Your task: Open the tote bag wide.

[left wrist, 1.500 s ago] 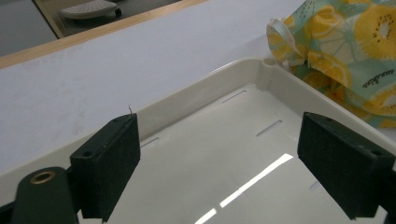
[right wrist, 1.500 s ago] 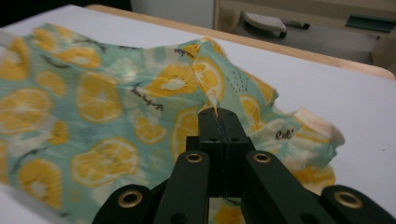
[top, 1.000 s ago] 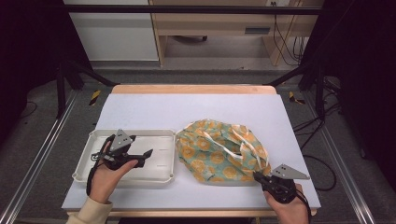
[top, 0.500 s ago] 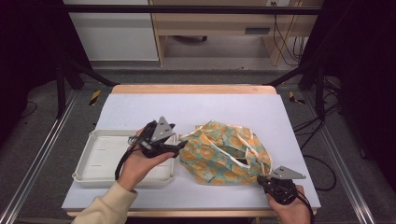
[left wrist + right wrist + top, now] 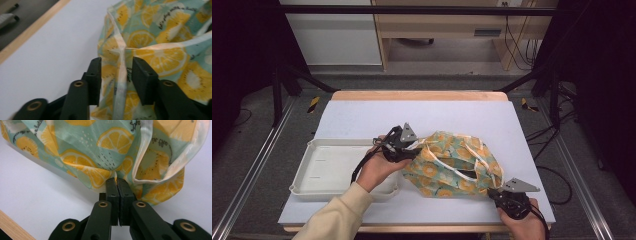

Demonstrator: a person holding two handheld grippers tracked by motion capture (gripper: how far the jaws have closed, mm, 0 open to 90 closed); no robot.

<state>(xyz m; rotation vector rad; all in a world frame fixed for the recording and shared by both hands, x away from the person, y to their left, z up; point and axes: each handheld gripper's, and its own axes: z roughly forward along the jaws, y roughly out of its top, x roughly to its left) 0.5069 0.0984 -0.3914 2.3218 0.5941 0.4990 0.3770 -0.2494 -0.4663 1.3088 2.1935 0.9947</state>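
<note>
A teal fabric bag printed with lemon slices (image 5: 452, 165) lies crumpled on the white table mat. My left gripper (image 5: 413, 149) is at the bag's left edge. In the left gripper view its jaws (image 5: 117, 75) have just been closing and stand apart around a pale upright fold of the bag (image 5: 162, 37), with a gap at each pad. My right gripper (image 5: 495, 193) sits at the bag's near right corner. In the right gripper view its jaws (image 5: 116, 182) are pressed together on a thin edge of the bag (image 5: 100, 145).
A shallow white tray (image 5: 332, 170) rests on the mat (image 5: 412, 115) left of the bag, under the left forearm. The table's wooden edge (image 5: 417, 95) runs along the far side. Cables and dark frame legs stand on the floor beyond.
The left hand moved right from over the white tray to the bag's left edge, and its jaws narrowed around a fold. The right gripper stayed put.
</note>
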